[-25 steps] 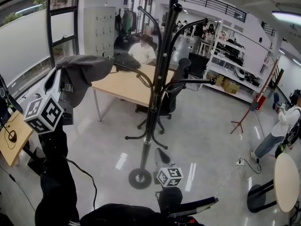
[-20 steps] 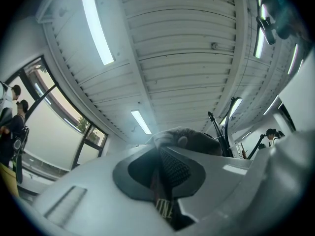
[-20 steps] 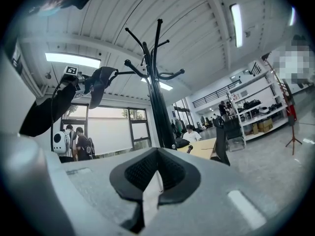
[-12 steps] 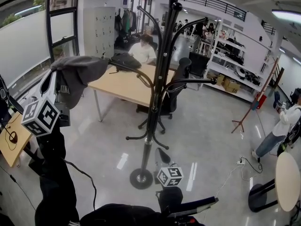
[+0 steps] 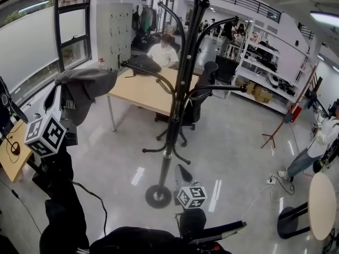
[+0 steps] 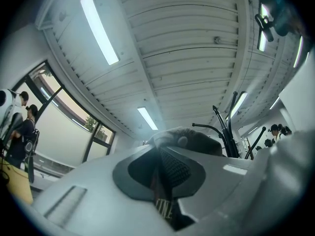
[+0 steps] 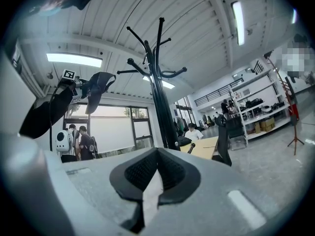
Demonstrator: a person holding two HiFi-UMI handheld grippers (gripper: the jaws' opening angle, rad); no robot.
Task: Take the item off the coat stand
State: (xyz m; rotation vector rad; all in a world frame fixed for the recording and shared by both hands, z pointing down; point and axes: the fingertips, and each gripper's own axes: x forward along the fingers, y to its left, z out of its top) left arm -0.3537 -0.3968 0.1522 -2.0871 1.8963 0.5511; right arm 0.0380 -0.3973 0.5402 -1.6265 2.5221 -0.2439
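A grey cap [image 5: 87, 83] is held to the left of the coat stand [image 5: 177, 89], at about the height of its lower left hook. It appears to be clear of that hook's tip, though the gap is hard to judge. The left gripper [image 6: 158, 178] is clamped tightly on the cap's strap. The right gripper [image 7: 156, 173] is seen just in front of the stand's base, its jaws together with nothing gripped.
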